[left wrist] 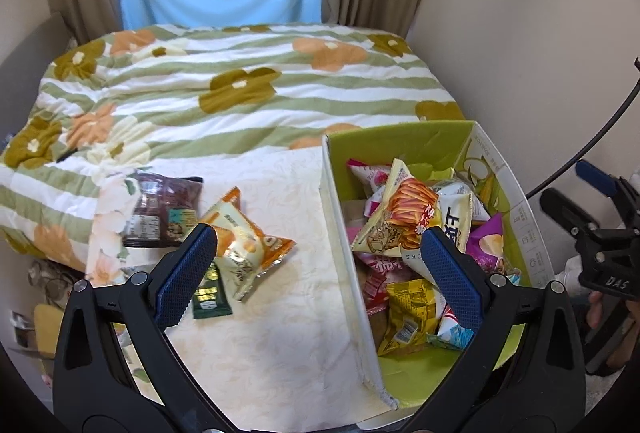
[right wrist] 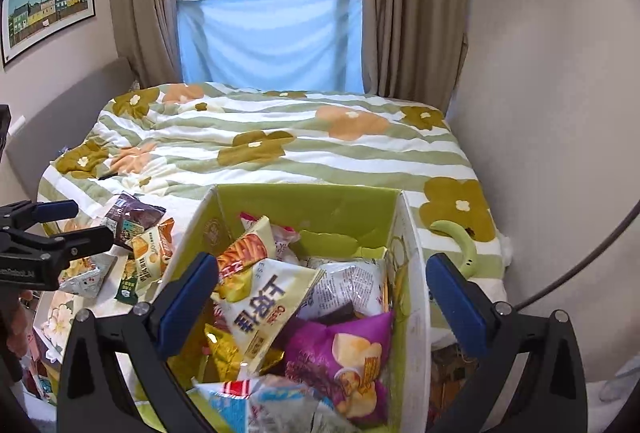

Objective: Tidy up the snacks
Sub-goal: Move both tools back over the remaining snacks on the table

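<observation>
Blue-padded jaws on both grippers spread wide, nothing held. Right gripper (right wrist: pixel 322 297) sits directly over the green snack box (right wrist: pixel 308 207), nearer the white Korean-print bag (right wrist: pixel 262 307), long axis running toward the camera. Left gripper (left wrist: pixel 320 265) straddles the box wall; 4 loose packets on the cream cloth (left wrist: pixel 280 333), orange biscuit pack (left wrist: pixel 248 245) closest.

White letters "DAS" stand on the black body of the right hand-held gripper (left wrist: pixel 596 199) at the right edge of the left wrist view. The cream snack bag (right wrist: pixel 262 307) mid-frame carries big Chinese characters, upside down. Other print is too small to read.
</observation>
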